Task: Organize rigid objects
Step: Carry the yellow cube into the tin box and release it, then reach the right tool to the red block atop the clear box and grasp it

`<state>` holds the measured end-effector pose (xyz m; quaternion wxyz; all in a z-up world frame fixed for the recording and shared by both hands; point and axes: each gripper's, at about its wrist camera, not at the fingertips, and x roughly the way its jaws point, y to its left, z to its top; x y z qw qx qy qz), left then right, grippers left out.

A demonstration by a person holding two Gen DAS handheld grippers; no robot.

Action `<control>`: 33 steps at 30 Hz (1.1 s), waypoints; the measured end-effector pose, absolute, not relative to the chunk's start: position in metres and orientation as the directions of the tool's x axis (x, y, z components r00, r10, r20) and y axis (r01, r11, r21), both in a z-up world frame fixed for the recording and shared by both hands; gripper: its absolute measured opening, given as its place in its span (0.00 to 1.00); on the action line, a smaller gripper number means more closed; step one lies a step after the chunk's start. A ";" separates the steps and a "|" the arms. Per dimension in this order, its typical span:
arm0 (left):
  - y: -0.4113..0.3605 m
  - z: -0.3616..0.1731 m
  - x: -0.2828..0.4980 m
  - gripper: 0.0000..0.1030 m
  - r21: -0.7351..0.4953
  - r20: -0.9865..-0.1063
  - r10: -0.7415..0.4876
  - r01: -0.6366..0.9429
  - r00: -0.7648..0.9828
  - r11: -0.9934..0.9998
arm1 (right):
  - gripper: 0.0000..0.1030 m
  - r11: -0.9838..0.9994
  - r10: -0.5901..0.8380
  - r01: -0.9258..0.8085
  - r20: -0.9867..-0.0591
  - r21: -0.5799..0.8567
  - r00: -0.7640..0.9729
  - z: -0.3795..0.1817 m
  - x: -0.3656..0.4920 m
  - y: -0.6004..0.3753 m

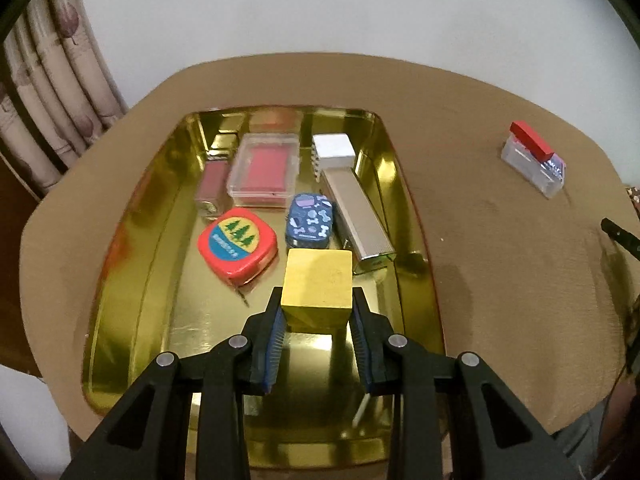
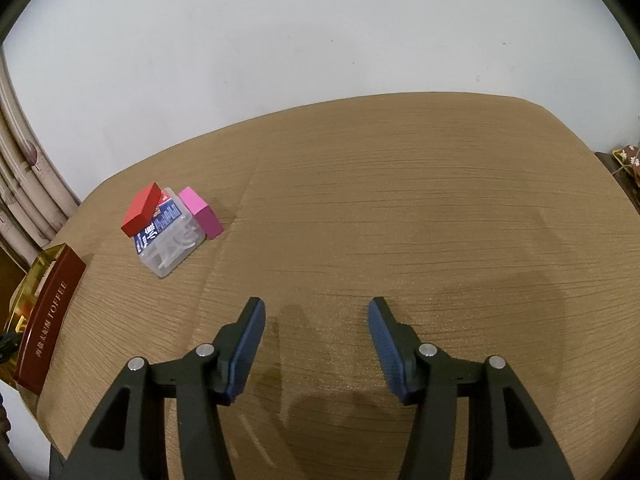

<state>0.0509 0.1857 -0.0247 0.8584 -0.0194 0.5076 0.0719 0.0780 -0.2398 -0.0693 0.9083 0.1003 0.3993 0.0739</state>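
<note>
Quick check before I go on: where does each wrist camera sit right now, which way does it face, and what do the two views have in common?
Left wrist: on the left gripper, looking steeply down into the gold tin; its black fingers, shut on the yellow cube, show.
Right wrist: on the right gripper, looking down across the bare brown table; its open, empty fingers show.
Shared: the table, the white wall, the curtain, the tin (only its edge at the right view's left), and the red block on the clear box.
</note>
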 end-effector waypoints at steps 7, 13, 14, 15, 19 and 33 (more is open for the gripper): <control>0.187 -0.026 0.053 0.38 0.035 -0.878 0.098 -0.141 0.468 0.989 | 0.53 0.969 0.214 -0.054 -0.710 0.241 0.670 -0.070 0.078 -0.240; 0.182 0.011 0.025 0.53 0.082 -0.806 0.183 -0.201 0.563 0.976 | 0.53 0.970 0.213 -0.054 -0.711 0.239 0.670 -0.070 0.077 -0.239; 0.177 0.017 0.018 0.55 0.090 -0.793 0.188 -0.194 0.579 0.977 | 0.53 0.970 0.211 -0.054 -0.711 0.237 0.670 -0.071 0.077 -0.239; 0.172 0.023 0.013 0.57 0.091 -0.785 0.184 -0.184 0.592 0.979 | 0.53 0.970 0.210 -0.054 -0.711 0.236 0.671 -0.071 0.077 -0.238; 0.131 0.039 -0.019 0.62 0.068 -0.752 0.097 -0.069 0.652 0.995 | 0.53 0.971 0.212 -0.064 -0.712 0.229 0.670 -0.070 0.077 -0.236; 0.059 0.001 -0.042 0.66 -0.033 -0.814 -0.086 0.103 0.574 0.994 | 0.53 0.910 0.326 -0.410 -0.719 0.063 0.614 0.008 0.088 -0.133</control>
